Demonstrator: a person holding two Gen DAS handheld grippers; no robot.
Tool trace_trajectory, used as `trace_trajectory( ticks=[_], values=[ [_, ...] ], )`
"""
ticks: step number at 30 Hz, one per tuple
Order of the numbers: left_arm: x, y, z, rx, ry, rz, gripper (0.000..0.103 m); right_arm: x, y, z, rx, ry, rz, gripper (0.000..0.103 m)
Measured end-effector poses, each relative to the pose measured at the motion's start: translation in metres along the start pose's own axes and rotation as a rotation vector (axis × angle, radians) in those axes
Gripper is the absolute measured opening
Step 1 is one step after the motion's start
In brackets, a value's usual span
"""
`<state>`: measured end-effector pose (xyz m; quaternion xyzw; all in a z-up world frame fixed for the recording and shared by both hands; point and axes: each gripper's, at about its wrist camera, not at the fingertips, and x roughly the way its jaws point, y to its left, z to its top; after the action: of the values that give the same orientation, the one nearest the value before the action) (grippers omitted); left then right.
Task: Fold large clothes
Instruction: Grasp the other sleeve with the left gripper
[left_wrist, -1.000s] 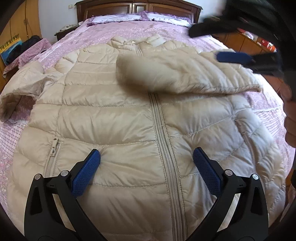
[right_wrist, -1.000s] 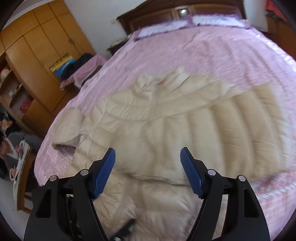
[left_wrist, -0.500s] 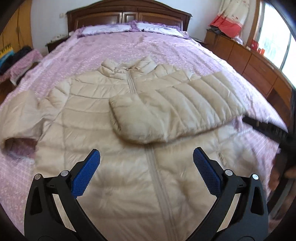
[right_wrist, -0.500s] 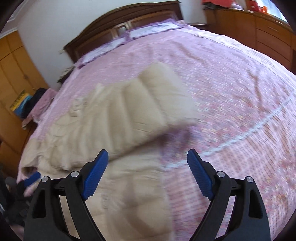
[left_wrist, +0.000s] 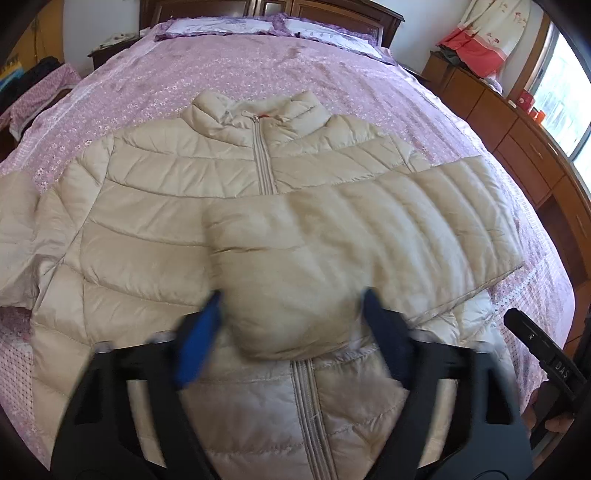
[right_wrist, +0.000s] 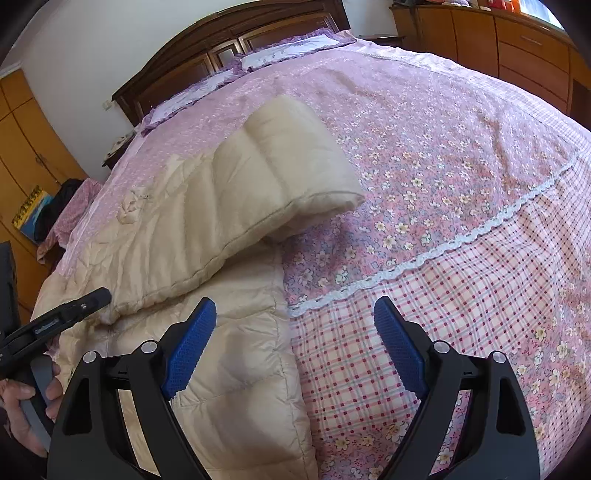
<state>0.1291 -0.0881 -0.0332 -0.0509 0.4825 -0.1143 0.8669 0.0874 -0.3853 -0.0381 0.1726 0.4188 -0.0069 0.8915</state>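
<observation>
- Beige sleeve cuff (left_wrist: 288, 291) sits between the left tongs (left_wrist: 291, 326), which have just been closing onto it, likely to straighten the fold.
- Right tongs (right_wrist: 295, 336), just opened, stand empty, with the jacket edge (right_wrist: 258, 373) below them.

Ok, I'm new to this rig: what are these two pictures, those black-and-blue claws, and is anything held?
Each picture comes from a camera on a hand-held gripper, looking along its two blue-padded fingers. A beige puffer jacket lies zipped, front up, on the pink bedspread, one sleeve folded across its chest. The left gripper has just been closing its jaws around that sleeve's cuff; blur hides whether they pinch it yet. The right gripper is open over the jacket's edge, holding nothing.
</observation>
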Motion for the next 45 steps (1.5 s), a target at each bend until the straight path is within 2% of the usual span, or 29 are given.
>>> trace_trajectory(
  ticks=[1,3,8,14,17,21,24,29,34,39,41,45],
  values=[
    [0.001,0.000,0.001,0.006,0.002,-0.026,0.048,0.000,-0.001,0.000,0.002,0.001,0.000,0.085],
    [-0.003,0.000,0.004,0.023,-0.011,-0.048,0.021,0.000,-0.001,-0.002,0.004,0.001,0.001,0.085],
    [-0.025,0.004,0.029,0.073,-0.072,-0.013,0.008,-0.001,-0.003,-0.003,-0.001,-0.005,-0.001,0.085],
    [-0.047,0.041,0.058,0.034,-0.127,0.076,0.007,-0.002,-0.001,-0.005,-0.007,-0.009,-0.005,0.085],
    [-0.046,0.066,0.064,-0.006,-0.116,0.119,0.007,-0.001,0.001,-0.004,-0.003,-0.008,-0.008,0.085],
    [-0.038,0.101,0.066,-0.049,-0.108,0.220,0.007,-0.001,0.001,-0.003,-0.004,-0.006,-0.009,0.085],
    [-0.026,0.123,0.063,-0.063,-0.070,0.276,0.007,-0.001,0.003,-0.003,-0.008,-0.002,-0.011,0.085],
    [-0.002,0.145,0.051,-0.087,-0.002,0.291,0.008,0.001,0.004,0.006,-0.008,0.012,0.007,0.085],
    [0.006,0.145,0.048,-0.053,-0.006,0.312,0.009,0.004,0.009,0.033,-0.027,0.000,0.030,0.085],
    [0.012,0.148,0.046,-0.048,-0.001,0.319,0.013,0.035,0.018,0.064,-0.044,0.015,0.020,0.085],
    [0.014,0.150,0.044,-0.055,0.002,0.317,0.014,0.047,0.021,0.071,-0.045,0.011,0.009,0.085],
    [0.019,0.151,0.042,-0.049,0.000,0.331,0.017,0.074,0.031,0.077,-0.124,0.001,-0.105,0.078]
  ],
)
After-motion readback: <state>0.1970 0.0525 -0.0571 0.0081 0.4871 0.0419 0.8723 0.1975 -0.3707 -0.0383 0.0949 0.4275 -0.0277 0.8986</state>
